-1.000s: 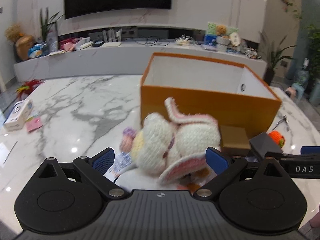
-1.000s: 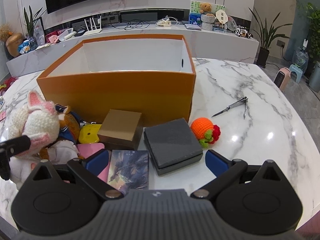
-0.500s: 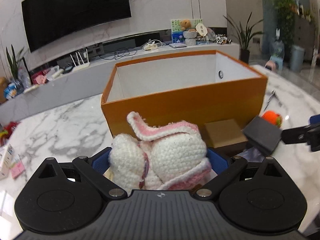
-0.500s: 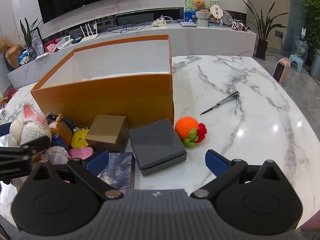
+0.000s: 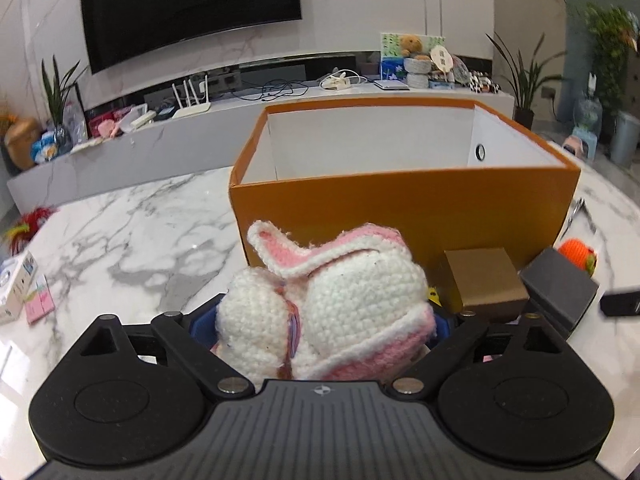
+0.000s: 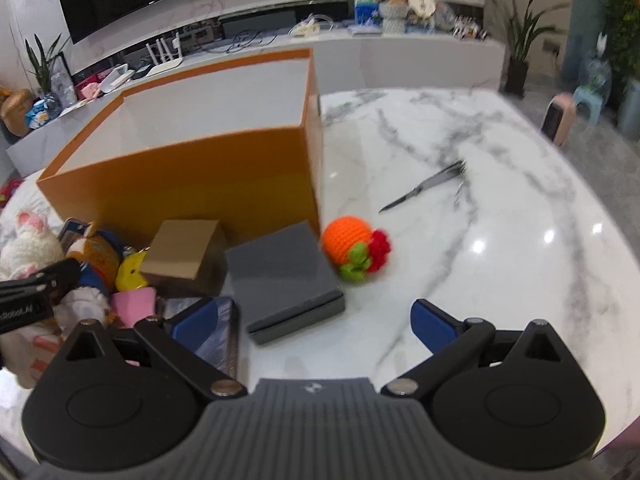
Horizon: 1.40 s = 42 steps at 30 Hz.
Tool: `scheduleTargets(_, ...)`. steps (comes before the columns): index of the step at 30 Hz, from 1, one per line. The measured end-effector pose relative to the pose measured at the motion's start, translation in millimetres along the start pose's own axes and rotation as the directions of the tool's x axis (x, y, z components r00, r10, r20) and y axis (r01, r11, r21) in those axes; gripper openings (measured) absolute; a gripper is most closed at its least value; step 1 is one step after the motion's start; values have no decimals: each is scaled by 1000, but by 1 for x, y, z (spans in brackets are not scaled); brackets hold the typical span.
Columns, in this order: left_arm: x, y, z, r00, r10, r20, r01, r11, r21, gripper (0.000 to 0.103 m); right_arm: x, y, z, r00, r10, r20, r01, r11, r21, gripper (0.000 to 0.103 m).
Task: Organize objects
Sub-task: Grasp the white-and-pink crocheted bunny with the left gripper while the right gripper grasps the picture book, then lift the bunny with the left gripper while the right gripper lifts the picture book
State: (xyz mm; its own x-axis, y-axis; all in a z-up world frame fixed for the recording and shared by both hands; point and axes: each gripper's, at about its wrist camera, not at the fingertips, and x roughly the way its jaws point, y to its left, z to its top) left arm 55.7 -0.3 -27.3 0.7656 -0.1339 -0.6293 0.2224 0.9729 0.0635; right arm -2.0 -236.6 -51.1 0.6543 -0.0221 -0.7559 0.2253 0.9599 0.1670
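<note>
My left gripper is shut on a white and pink crocheted bunny and holds it in front of the open orange box. The bunny also shows at the left edge of the right wrist view. My right gripper is open and empty, low over the table, with a flat grey box between its fingers. A crocheted orange fruit lies just right of the grey box. The orange box stands behind them, empty inside.
A small brown box, a yellow toy, a pink cup, a blue and orange plush and a picture card crowd the box's front. Metal scissors lie on the marble table to the right.
My left gripper closed on the bunny and lifted it off the table toward the box. My right gripper drifted right, so the grey box and orange fruit sit more central.
</note>
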Motion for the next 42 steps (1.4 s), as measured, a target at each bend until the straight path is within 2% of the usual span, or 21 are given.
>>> scheduleTargets(3,-2,8,1,1000,-23,5,24,998,-57,103,6,10,-5,997,56,-48,-56,998,3,102)
scheduleTargets(8,-1,13,3,1000,-21,-6,20,995,-96,103,15,36,-20,988,109,-110,-120,988,-102,102)
scheduleTargets(11,0,12,3,1000,-16,-12,14,995,-102,103,18,43,-25,990,78,-115,-96,984,-153,102)
scheduleTargets(16,0,13,3,1000,-4,-24,2,994,-112,103,24,49,-32,995,-24,-100,-2,968,-250,102)
scheduleTargets(21,-1,18,3,1000,-13,-27,9,990,-141,103,25,53,-32,993,46,-107,-71,969,-239,102)
scheduleTargets(26,-1,20,3,999,-14,-37,8,989,-147,103,37,61,-39,990,24,-140,-61,963,-264,102)
scheduleTargets(28,0,21,4,999,-15,-40,9,989,-149,103,40,63,-41,991,-1,-131,-37,958,-283,99)
scheduleTargets(30,0,22,4,999,-18,-43,11,988,-156,103,38,62,-39,994,3,-111,-35,958,-286,87)
scheduleTargets(33,0,23,4,999,-23,-46,15,986,-163,103,37,56,-38,992,8,-125,-41,963,-265,76)
scheduleTargets(36,0,24,4,998,-26,-48,18,985,-169,103,39,53,-35,993,14,-119,-45,964,-263,76)
scheduleTargets(40,-1,24,4,999,-26,-48,18,986,-167,103,42,54,-30,991,62,-117,-90,963,-254,75)
scheduleTargets(42,-1,24,3,999,-28,-46,20,987,-162,103,45,62,-33,992,64,-109,-93,954,-285,71)
